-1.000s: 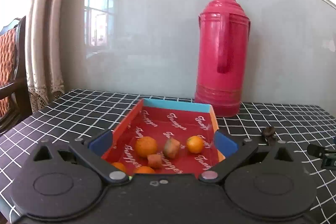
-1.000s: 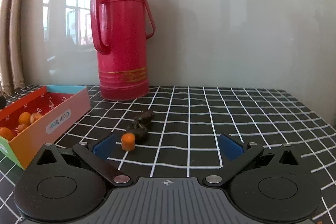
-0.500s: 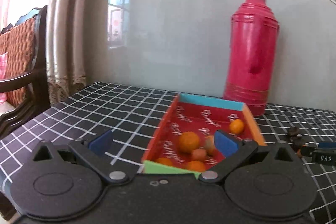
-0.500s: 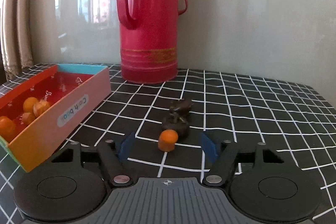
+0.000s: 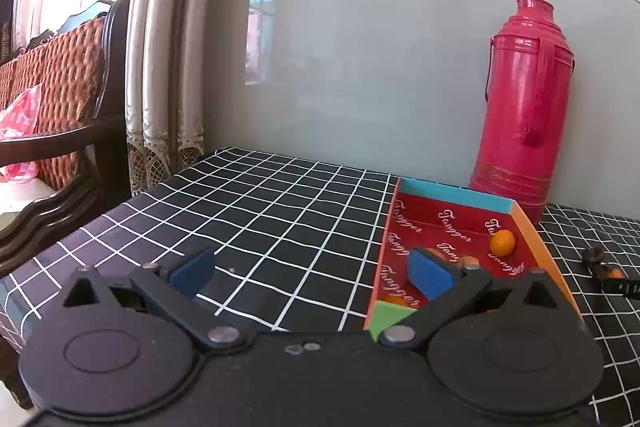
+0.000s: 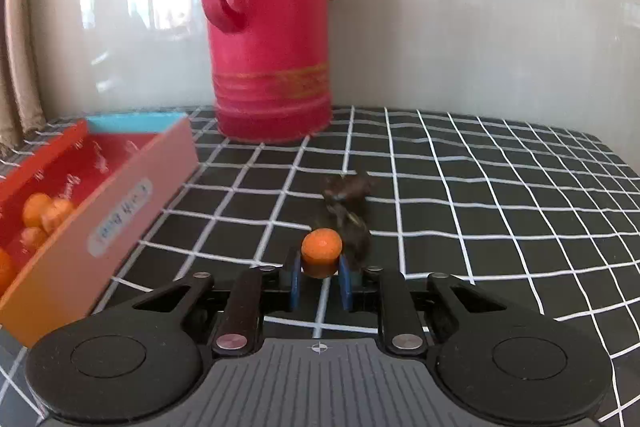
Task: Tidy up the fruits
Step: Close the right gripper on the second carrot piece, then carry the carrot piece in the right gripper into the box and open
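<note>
In the right wrist view, the right gripper (image 6: pixel 320 277) sits low in the centre of the frame with its two blue pads drawn in close on either side of a small orange fruit (image 6: pixel 321 251), which appears clenched between them just above the black, white-gridded counter (image 6: pixel 480 195). Directly behind the fruit, touching or nearly touching it, lies a dark brown shrivelled clump (image 6: pixel 347 211), blurred enough that what it is cannot be told. At the left edge of that frame stands the cardboard box (image 6: pixel 132 203), red inside with an orange outer wall and a pale oval label, holding several orange fruits (image 6: pixel 38 209) in its lower left part. A tall red thermos flask (image 6: pixel 272 27) rises behind, upper centre, against the pale wall. In the left wrist view, the left gripper (image 5: pixel 308 273) is released, its blue pads spread wide apart with nothing between them; one pad hangs over bare gridded cloth in the lower middle of the frame, the other overlaps the box in the lower right. One orange fruit (image 5: pixel 502 242) lies near the box's right wall. A woven-backed chair (image 5: pixel 60 75) and lace curtain (image 5: pixel 168 67) fill the left side.
</note>
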`<action>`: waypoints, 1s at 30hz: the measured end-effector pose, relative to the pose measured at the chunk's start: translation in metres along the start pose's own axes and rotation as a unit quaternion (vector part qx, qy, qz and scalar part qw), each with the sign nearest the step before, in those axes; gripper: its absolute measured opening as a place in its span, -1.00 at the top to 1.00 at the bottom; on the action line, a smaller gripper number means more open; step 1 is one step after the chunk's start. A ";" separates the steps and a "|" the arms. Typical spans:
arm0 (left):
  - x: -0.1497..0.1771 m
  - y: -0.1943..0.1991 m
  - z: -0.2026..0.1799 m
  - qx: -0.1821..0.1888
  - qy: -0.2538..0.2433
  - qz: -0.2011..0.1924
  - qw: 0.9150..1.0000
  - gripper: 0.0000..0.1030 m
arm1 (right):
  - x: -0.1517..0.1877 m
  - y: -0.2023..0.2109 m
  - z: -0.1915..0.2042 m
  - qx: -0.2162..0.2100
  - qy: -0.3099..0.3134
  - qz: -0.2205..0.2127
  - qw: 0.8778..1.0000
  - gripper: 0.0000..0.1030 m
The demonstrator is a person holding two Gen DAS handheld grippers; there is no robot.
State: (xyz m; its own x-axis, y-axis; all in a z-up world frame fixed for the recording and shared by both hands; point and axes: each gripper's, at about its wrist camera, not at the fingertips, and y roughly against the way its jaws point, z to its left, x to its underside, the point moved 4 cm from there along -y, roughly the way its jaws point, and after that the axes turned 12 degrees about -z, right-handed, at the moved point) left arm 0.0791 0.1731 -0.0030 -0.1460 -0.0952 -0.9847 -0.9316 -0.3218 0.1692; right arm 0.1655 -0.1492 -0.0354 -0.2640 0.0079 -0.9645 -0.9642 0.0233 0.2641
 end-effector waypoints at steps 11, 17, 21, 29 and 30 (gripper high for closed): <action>0.002 0.007 0.028 -0.030 0.001 0.004 1.000 -0.88 | -0.019 0.027 0.079 -0.082 0.026 -0.089 0.992 0.61; 0.002 0.008 0.041 -0.047 0.013 0.006 0.999 -0.88 | -0.018 0.042 0.127 -0.137 0.061 -0.118 0.982 0.61; 0.000 0.009 0.043 -0.045 0.012 0.003 0.999 -0.88 | -0.012 0.043 0.146 -0.157 0.074 -0.112 0.979 0.61; 0.002 0.010 0.041 -0.041 0.002 0.007 0.999 -0.88 | -0.003 0.042 0.172 -0.182 0.086 -0.103 0.974 0.61; 0.002 0.010 0.041 -0.041 0.001 0.007 0.999 -0.88 | -0.002 0.044 0.174 -0.185 0.088 -0.104 0.973 0.61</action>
State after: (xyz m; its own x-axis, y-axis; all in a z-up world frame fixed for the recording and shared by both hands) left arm 0.0560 0.2080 -0.0046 -0.1577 -0.1029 -0.9821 -0.8990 -0.3966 0.1859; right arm 0.1281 0.0252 -0.0221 -0.0315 -0.1310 -0.9909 -0.9313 -0.3561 0.0767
